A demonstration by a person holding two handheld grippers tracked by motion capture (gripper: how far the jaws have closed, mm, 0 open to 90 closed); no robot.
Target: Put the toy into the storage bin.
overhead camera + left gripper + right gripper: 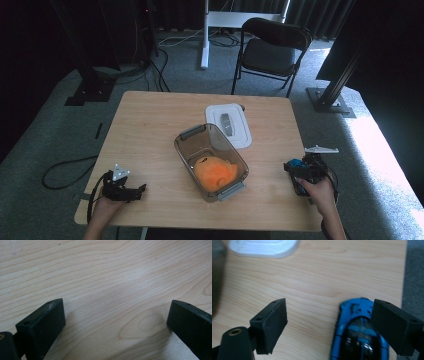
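Here, at a wooden table (150,130), a person holds a gripper in each hand. The right gripper (329,322) has its jaws spread wide, and a blue-and-black toy car (358,332) lies on the wood between them, close against the inner face of the right-hand jaw and well apart from the left-hand one. Neither jaw is pressing on the car. Ahead of this gripper and off to its left, a white lid (264,247) lies flat on the table; a blurred dark edge of the plastic box (217,272) sits further to its left.

In the high view, the right gripper (304,171) rests near the table's right edge with the toy car (295,165) at its tip. To its left stands the clear plastic box (187,137), open, with an orange soft thing (216,172) inside it.

The left gripper (115,322) also has its jaws wide apart, with bare wood between them. From above, the left gripper (131,191) lies near the table's front left corner, its jaws pointing towards the box.
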